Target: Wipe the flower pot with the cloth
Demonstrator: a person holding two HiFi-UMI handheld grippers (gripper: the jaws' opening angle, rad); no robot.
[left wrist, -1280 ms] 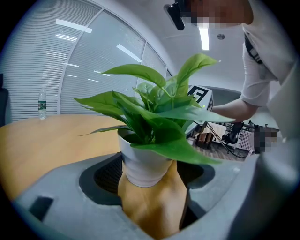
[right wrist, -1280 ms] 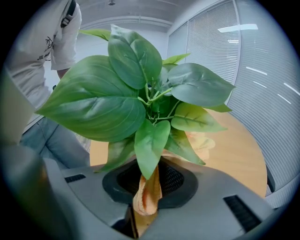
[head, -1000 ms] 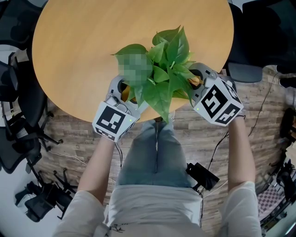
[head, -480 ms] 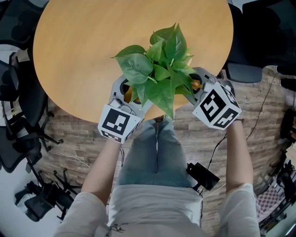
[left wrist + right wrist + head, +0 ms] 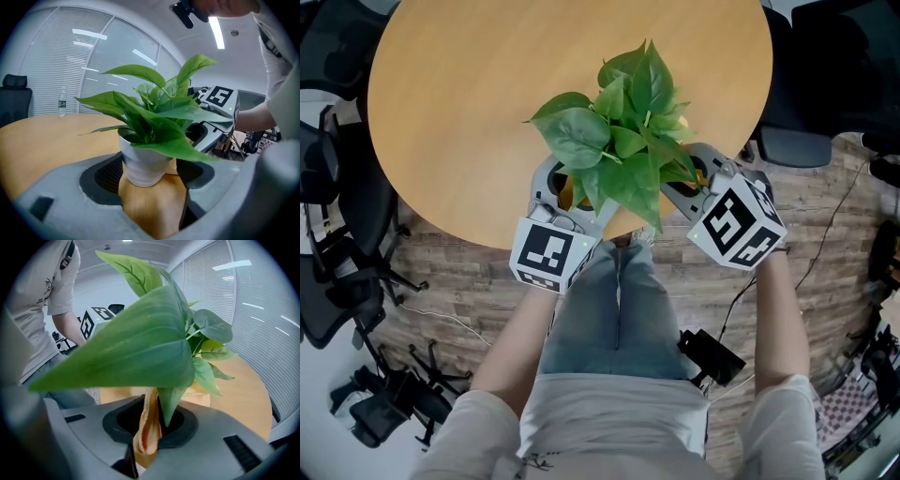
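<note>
Office, round meeting table, swivel chair, window blinds

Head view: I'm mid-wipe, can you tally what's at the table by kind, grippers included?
flower pot, white, holding a green plant: 1
cloth, orange: 1
grippers: 2, the left gripper closed on the flower pot and the right gripper pinching the cloth
table, round and wooden: 1
Total: 5

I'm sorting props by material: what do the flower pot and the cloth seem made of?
The flower pot looks like glazed ceramic, possibly plastic: white, smooth, faintly ribbed. The cloth looks like soft orange fabric: limp, folded, fuzzy-edged.
</note>
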